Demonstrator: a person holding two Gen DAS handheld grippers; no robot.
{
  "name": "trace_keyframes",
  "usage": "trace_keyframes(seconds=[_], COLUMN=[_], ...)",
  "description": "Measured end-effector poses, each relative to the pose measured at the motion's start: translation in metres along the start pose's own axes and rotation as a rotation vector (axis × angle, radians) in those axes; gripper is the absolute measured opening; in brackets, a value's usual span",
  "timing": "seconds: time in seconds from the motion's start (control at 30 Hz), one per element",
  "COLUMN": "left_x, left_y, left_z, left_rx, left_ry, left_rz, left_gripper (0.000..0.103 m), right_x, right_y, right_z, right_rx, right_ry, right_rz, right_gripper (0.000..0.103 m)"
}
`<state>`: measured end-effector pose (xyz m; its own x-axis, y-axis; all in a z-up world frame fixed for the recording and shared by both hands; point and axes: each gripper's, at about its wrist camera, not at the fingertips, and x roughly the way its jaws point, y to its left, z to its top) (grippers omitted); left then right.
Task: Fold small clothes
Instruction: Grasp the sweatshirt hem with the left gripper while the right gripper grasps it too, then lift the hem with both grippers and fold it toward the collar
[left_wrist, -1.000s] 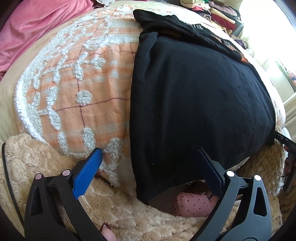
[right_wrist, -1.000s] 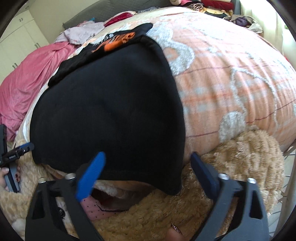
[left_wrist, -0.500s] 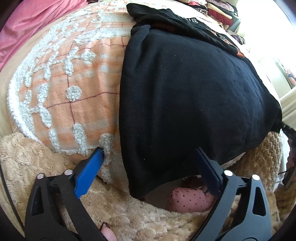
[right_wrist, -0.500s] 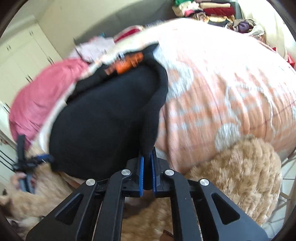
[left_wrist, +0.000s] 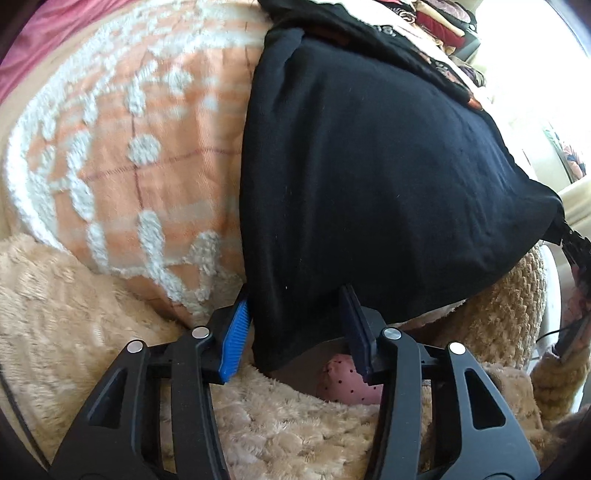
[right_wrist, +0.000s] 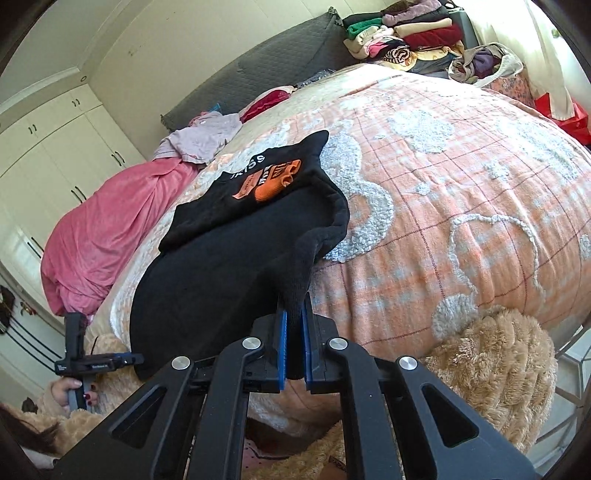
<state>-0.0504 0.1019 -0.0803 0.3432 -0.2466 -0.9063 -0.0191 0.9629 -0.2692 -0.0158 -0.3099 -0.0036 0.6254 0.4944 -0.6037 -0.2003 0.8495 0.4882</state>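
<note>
A black knitted garment with an orange print (right_wrist: 236, 266) lies spread on the bed's peach checked blanket with white fluffy patterns (right_wrist: 461, 206), its lower edge hanging over the bed's near side above a beige fluffy blanket (left_wrist: 74, 314). The right claw (right_wrist: 294, 347) is clenched on the garment's near right corner and holds it raised. The left claw (left_wrist: 295, 325) is closing around the near left corner, and its blue pads do not press the cloth yet. To the right of the garment the blanket is free. No container is visible.
</note>
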Motion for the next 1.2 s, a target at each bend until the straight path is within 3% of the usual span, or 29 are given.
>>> trace_keyframes(seconds=[0.1,0.17,0.2,0.23,0.3,0.4,0.6,0.9,1.2], left_x=[0.003,0.001,-0.001,-0.004,-0.008,-0.015,-0.055,-0.087,-0.096], left_y=[-0.005,-0.004,-0.003,-0.003,-0.003,-0.001,0.004,0.013,0.014], left_z=[0.0,0.0,0.0,0.001,0.002,0.004,0.023,0.056,0.08], left_rx=[0.016,0.014,0.012,0.011,0.014,0.006,-0.035,-0.064,-0.101], left_ry=[-0.016,-0.027,-0.035,-0.041,-0.049,-0.073,-0.225,-0.383,-0.467], left_rz=[0.016,0.012,0.001,-0.009,-0.029,-0.063,-0.177,-0.197,-0.225], left_gripper=[0.039,0.03,0.016,0.01,0.007,0.005,0.004,0.004,0.003], right_x=[0.0,0.0,-0.001,-0.001,-0.001,-0.003,-0.014,-0.028,-0.024], right_y=[0.001,0.002,0.002,0.002,0.003,0.003,0.001,0.003,0.01], right_z=[0.0,0.0,0.0,0.001,0.001,0.003,0.009,0.026,0.052], right_rx=[0.0,0.0,0.001,0.002,-0.001,0.007,0.029,0.054,0.052], right_ry=[0.0,-0.001,-0.003,-0.004,-0.008,-0.019,-0.052,-0.134,-0.189], right_rz=[-0.002,-0.003,-0.001,-0.001,-0.003,0.011,0.04,0.043,0.029], right_gripper=[0.006,0.006,0.006,0.006,0.006,0.006,0.006,0.006,0.006])
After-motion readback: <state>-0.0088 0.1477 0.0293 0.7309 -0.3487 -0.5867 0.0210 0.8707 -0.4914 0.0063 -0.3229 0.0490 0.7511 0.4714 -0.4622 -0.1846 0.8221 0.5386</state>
